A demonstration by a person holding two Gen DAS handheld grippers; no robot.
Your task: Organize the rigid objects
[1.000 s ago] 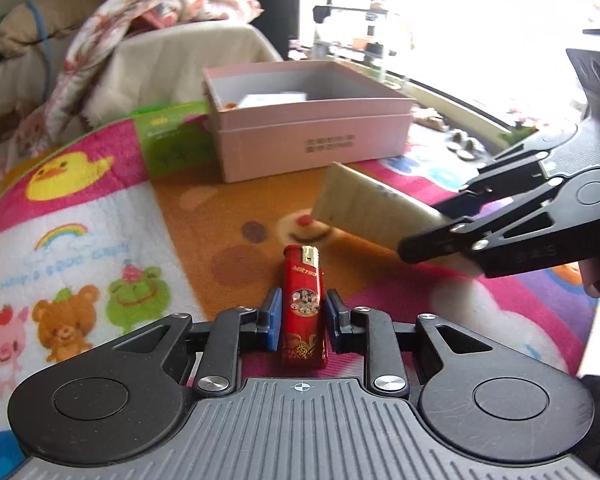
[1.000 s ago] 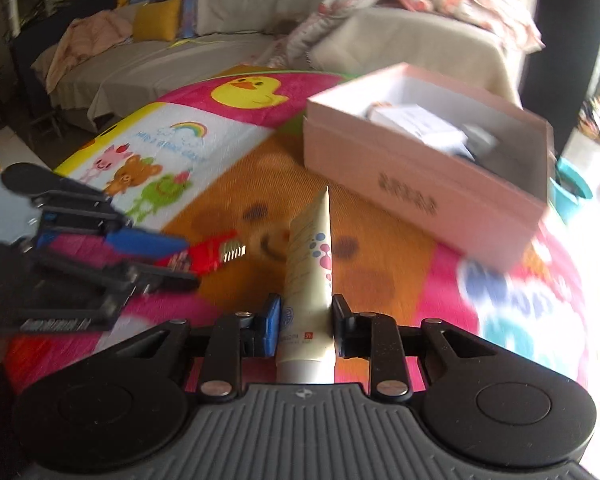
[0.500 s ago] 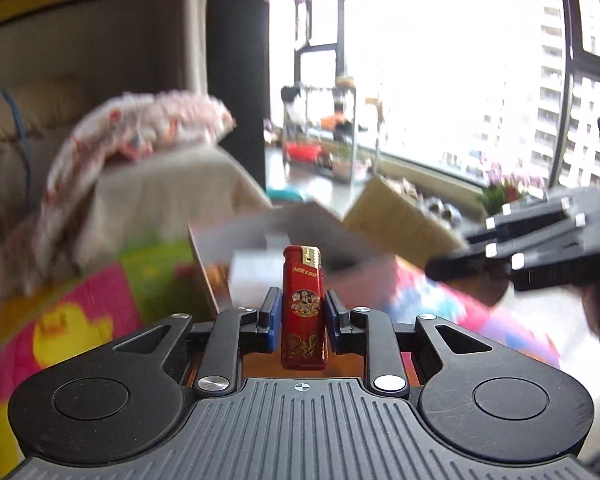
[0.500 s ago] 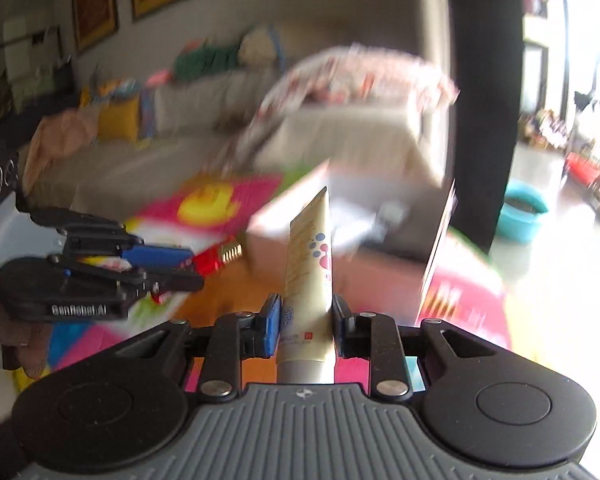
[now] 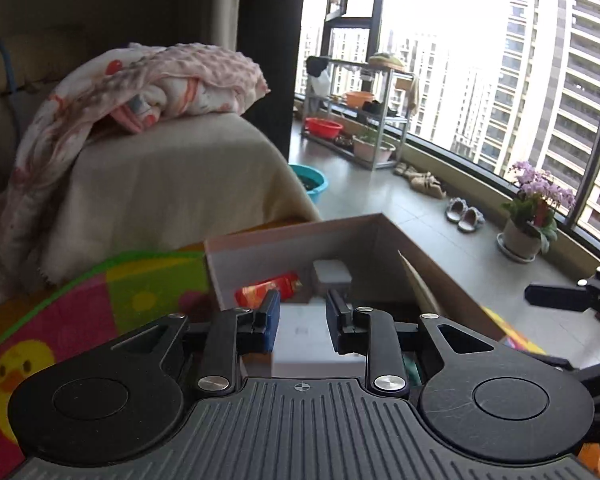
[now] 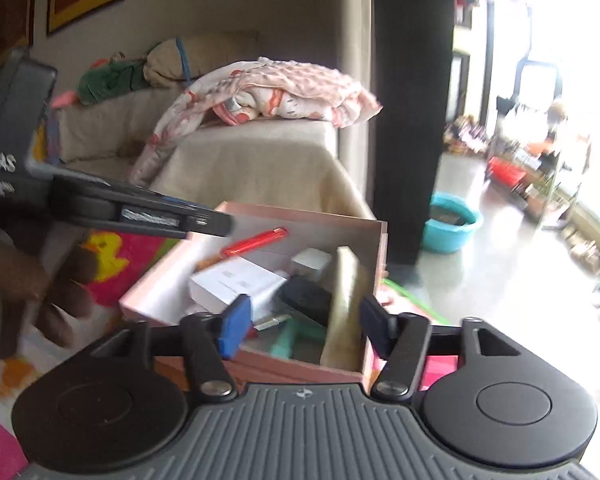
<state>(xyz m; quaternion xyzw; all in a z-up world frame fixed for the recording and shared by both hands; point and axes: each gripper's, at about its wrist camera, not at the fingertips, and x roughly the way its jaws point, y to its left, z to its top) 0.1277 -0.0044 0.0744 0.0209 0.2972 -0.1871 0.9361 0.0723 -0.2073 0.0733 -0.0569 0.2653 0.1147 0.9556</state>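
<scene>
The pink box point(image 5: 260, 240) point(image 6: 160, 284) stands on the colourful play mat. My left gripper point(image 5: 299, 316) is open and empty over the box. The red lighter point(image 5: 268, 290) lies inside at the back wall; it also shows in the right wrist view point(image 6: 256, 240). My right gripper point(image 6: 300, 322) is open and empty just above the box's near side. The cream tube point(image 6: 344, 304) leans upright against the box's right wall, and its edge shows in the left wrist view point(image 5: 418, 288). The left gripper's body point(image 6: 100, 204) is at left in the right wrist view.
The box also holds a white carton point(image 6: 236, 284), a small white block point(image 5: 332, 274), a black item point(image 6: 306, 298) and a teal item point(image 6: 296, 340). A covered sofa point(image 5: 160, 176) with a pink blanket stands behind. A teal basin point(image 6: 452, 228) sits on the floor.
Both grippers moved over the box and opened. The lighter left my left gripper and the tube left my right gripper; both now lie in the box.
</scene>
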